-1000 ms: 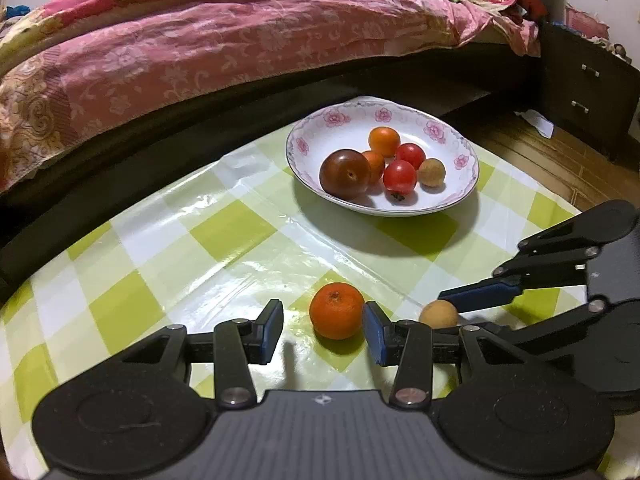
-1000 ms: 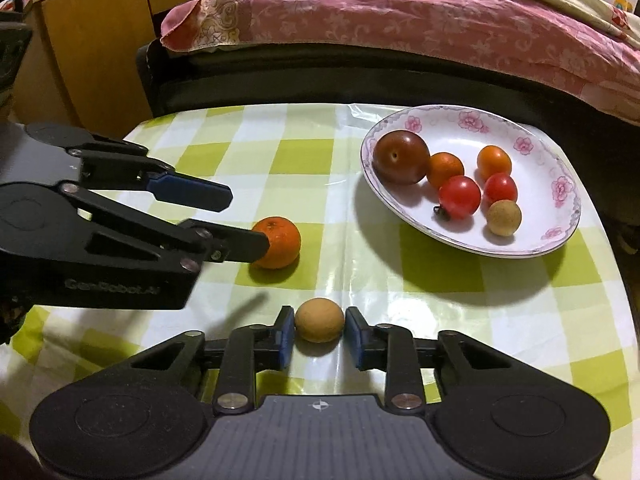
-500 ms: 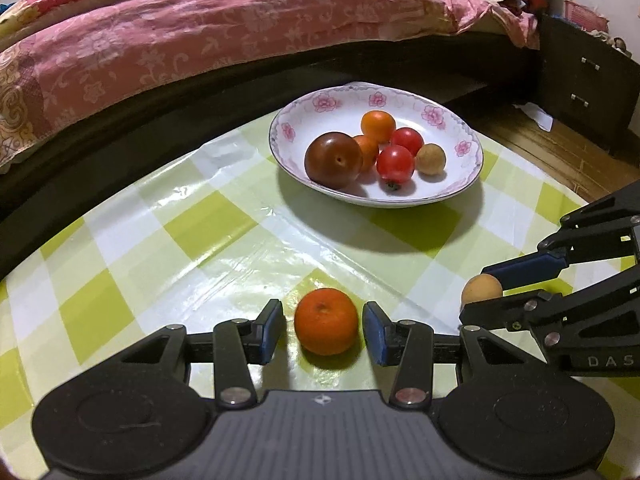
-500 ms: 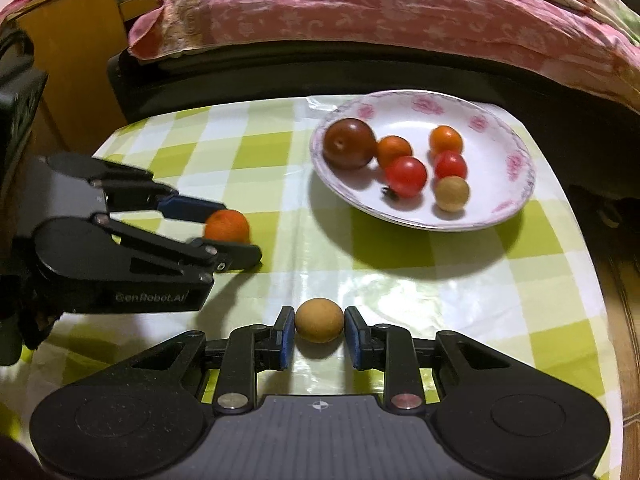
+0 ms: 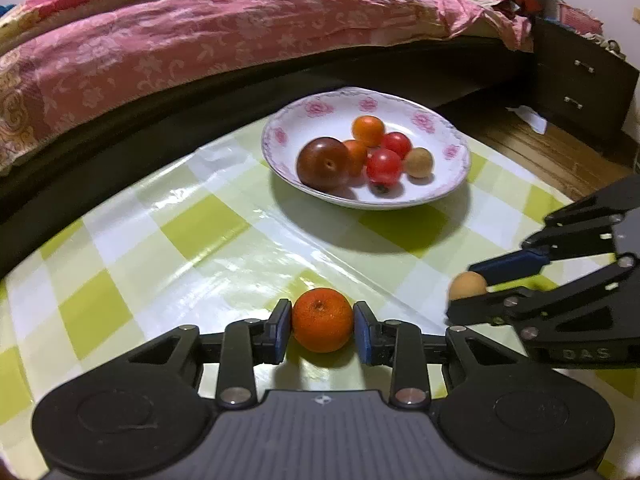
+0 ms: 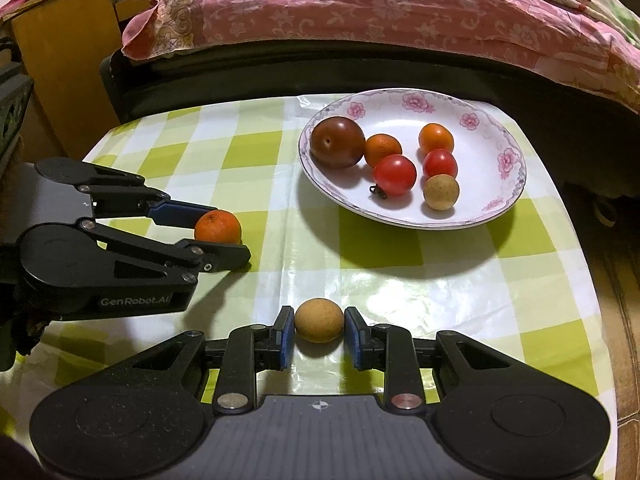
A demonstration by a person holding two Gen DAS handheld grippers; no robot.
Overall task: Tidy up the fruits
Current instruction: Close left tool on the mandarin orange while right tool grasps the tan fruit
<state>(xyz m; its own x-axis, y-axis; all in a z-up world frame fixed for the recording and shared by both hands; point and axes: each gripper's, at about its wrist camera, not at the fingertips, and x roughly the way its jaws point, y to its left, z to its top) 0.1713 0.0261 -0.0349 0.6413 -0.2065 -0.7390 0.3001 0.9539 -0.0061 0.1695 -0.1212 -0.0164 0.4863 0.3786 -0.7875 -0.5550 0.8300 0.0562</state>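
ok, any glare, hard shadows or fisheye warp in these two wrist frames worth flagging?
Left wrist view: white glare streaks on the glossy tablecloth, a hard dark shadow under the plate, the bed edge bowed by the lens. Right wrist view: similar sheen on the cloth near the tan fruit, black vignette in the corners, both fruits sharp.

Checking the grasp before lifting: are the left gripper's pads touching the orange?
Touching. The left wrist view shows both blue pads of the left gripper pressed against the orange, no gap either side.
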